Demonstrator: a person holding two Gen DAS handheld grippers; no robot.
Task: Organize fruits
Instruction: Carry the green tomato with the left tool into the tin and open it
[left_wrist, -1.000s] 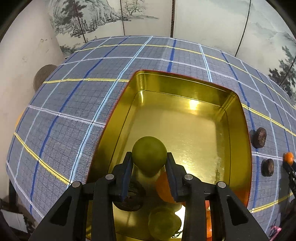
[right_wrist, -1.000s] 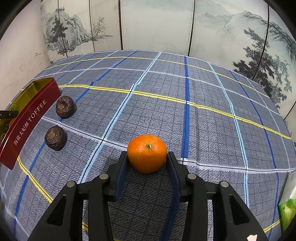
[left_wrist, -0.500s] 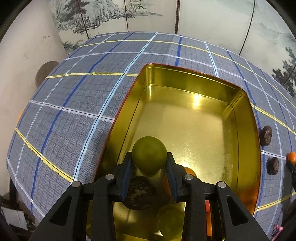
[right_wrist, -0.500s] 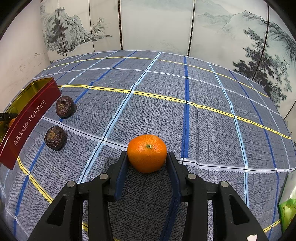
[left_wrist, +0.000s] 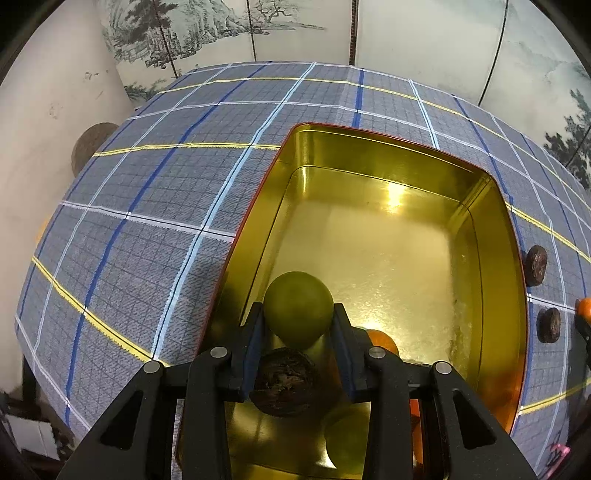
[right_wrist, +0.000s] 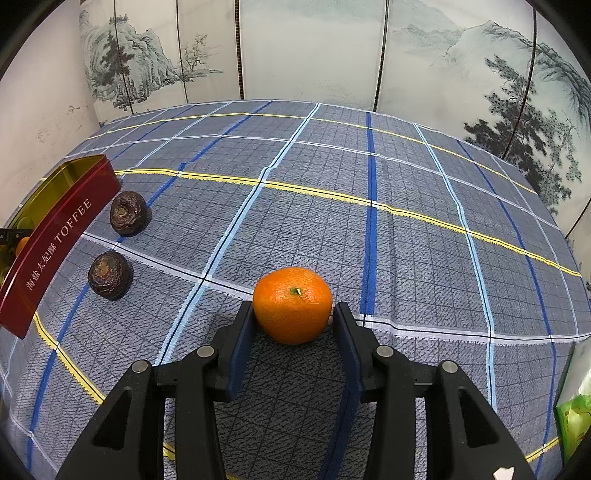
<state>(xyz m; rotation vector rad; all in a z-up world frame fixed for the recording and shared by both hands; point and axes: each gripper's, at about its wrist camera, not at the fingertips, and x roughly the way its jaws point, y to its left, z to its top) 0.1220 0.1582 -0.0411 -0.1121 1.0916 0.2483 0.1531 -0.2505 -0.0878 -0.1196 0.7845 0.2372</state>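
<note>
Task looks partway done. Left-wrist view: the gold tin fills centre-right of the frame and already has fruit at its near end, bottom centre: 1 dark wrinkled fruit, an orange one mostly hidden behind the gripper finger, and a green one lower down. The far part of the tin is bare.

Left gripper is clamped on a green fruit, held above the tin's near end and angled steeply down. Judging by that, this one is abt to be dropped in.

Right-wrist view: right gripper points down at a shallower angle at the checked bench cloth, lower centre of frame. An orange sits between its fingers; left pad looks touching, a slim gap shows at the right pad, so can't tell if it's truly gripped.

Still left outside: that orange, plus 2 dark wrinkled fruits, far one and near one, at left of frame just beside the tin's red wall. So at least 3 pieces remain on the cloth.
</note>
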